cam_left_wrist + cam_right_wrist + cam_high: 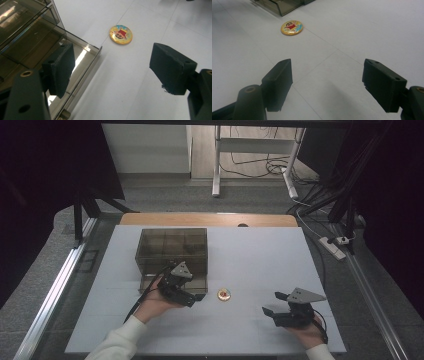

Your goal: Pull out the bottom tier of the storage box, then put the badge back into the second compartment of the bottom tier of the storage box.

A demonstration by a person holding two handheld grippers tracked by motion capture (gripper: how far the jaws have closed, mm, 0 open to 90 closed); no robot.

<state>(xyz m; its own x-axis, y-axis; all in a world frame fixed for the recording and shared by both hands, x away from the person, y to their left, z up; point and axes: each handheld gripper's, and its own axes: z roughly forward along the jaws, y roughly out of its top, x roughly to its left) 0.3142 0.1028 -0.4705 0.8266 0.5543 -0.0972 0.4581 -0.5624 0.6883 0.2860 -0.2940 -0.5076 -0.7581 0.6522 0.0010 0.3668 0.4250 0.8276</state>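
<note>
A small round badge (224, 294) with a cartoon figure lies flat on the white table top, just right of the pulled-out bottom drawer (150, 282) of a smoky transparent drawer box (172, 249). My left gripper (195, 298) is open at the drawer's front right corner, a short way left of the badge. In the left gripper view the badge (120, 34) lies beyond the open left gripper (115, 67), whose left jaw hangs over the drawer's rim (83, 65). My right gripper (272, 303) rests open at the right, nothing between its jaws. The right gripper view shows the badge (291, 27) far ahead of the right gripper (329, 80).
The white table top (260, 255) has a wooden edge (210, 219) at the back. Metal rails run along both sides of the table. Floor cables and a power strip (332, 247) lie behind on the right. A corner of the drawer box (282, 6) sits behind the badge.
</note>
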